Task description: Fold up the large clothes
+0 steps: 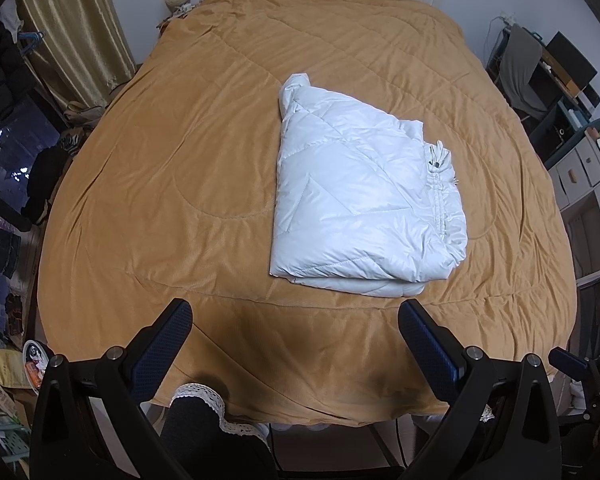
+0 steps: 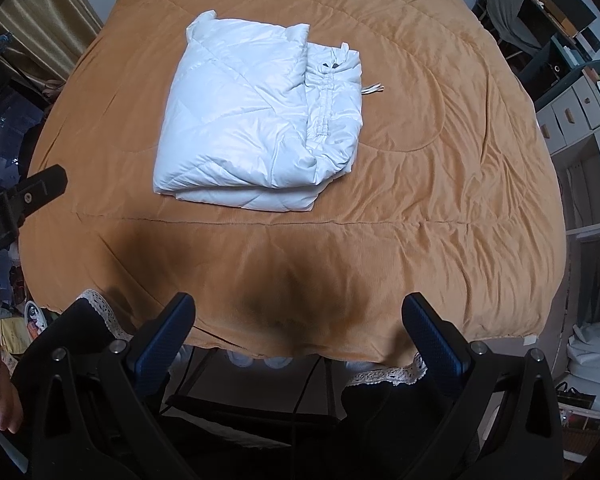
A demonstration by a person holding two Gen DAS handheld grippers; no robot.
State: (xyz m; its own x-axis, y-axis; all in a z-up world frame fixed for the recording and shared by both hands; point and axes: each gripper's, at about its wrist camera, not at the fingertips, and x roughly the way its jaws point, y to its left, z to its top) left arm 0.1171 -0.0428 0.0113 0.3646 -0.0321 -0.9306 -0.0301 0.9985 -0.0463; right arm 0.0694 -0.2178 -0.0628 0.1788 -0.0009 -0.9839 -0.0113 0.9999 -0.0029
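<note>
Since the white puffer jacket already lies as a compact stacked bundle mid-bed on the orange quilt, folding looks finished; your left gripper and right gripper hang spread, empty, near the foot edge.

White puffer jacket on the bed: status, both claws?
Left claw open, empty. Right claw open, empty. White quilted puffer jacket folded into a bundle on the tan quilted bedspread, untouched. Nothing between claws and jacket.

Bed under tan quilted cover, folded white puffer jacket on top
</note>
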